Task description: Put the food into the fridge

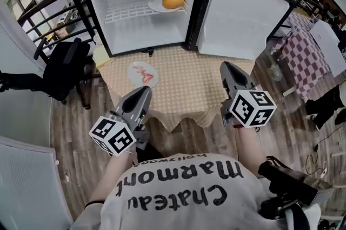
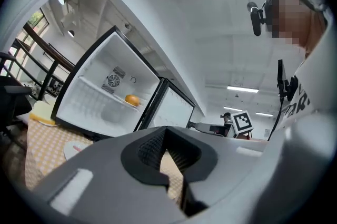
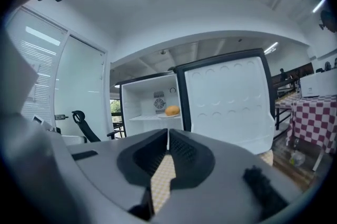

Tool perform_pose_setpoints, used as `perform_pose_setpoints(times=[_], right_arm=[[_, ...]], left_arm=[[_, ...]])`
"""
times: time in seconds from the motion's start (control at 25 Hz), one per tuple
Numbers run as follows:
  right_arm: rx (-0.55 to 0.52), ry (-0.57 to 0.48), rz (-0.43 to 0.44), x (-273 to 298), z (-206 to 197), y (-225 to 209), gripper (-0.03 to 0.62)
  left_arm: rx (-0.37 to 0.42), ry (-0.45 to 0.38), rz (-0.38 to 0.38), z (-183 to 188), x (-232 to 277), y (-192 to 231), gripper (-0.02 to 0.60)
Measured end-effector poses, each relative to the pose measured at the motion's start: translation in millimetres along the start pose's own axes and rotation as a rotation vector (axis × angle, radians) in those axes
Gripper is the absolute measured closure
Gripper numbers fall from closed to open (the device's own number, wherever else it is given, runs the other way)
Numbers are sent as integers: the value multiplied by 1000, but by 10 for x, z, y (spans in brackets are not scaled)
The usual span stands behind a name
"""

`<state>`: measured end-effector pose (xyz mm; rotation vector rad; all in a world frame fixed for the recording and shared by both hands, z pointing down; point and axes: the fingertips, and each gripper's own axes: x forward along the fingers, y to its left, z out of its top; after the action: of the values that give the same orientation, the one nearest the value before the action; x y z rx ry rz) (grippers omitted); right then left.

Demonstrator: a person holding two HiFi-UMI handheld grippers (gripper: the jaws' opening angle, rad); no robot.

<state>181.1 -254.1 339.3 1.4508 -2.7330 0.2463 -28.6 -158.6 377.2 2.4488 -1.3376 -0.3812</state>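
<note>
Beige chequered cloth over a small worktop [image 1: 189,83], seen from above in the head view. At its 12 o'clock edge, a white mini fridge [image 1: 96,1] with black trim, standing wide open, the door [image 1: 243,18] swung out toward 2 o'clock. Inside, a wire shelf [image 1: 127,11] carrying a white plate [image 1: 155,7] at its 3 o'clock end. On that plate, a round golden-orange piece of food [image 1: 173,1], smooth and bun-like; exact kind not clear.

Outside the fridge, at about 10 o'clock on the worktop, a second white plate [image 1: 135,67] with something thin and red [image 1: 146,77] lying on it, too small to identify. Placed near the fridge front and well apart from both grippers.

Left gripper [image 1: 146,90] at 7 o'clock and right gripper [image 1: 226,65] at 4 o'clock, both aimed at the fridge and hovering over the near part of the worktop. In the left gripper view, fingers [image 2: 150,148] pressed together at the tips with nothing held. The same in the right gripper view, with only a sliver of chequered cloth showing through the gap lower down.

Off the worktop, a black office chair [image 1: 65,64] at 9 o'clock and a red-checked table [image 1: 305,56] at 3 o'clock.

Judged roughly halfway done: one item shelved, the red-food plate not yet moved, the door not yet closed. Probably needed next: parting one gripper's fingers and reaching for the plate rim at 10 o'clock.
</note>
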Motion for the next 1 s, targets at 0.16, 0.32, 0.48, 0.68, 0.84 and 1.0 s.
perform_pose_setpoints(times=[0.16, 0.32, 0.48, 0.68, 0.84, 1.0], right_arm=[[7, 31, 28, -394, -133, -33, 576], [40, 49, 91, -632, -247, 71, 579], [57, 64, 154, -808, -297, 221, 579], [84, 63, 182, -991, -314, 268, 579], [115, 51, 198, -1110, -294, 269, 579], [98, 52, 202, -1161, -298, 291, 579]], left_arm=[[-13, 15, 21, -191, -116, -396, 578], [-12, 33, 20, -329, -197, -740, 578], [-1, 43, 20, -420, -300, -956, 578], [-1, 44, 48, -471, -429, -1095, 578], [0, 42, 55, -521, -495, -1187, 578], [9, 26, 59, -499, -558, -1260, 578]])
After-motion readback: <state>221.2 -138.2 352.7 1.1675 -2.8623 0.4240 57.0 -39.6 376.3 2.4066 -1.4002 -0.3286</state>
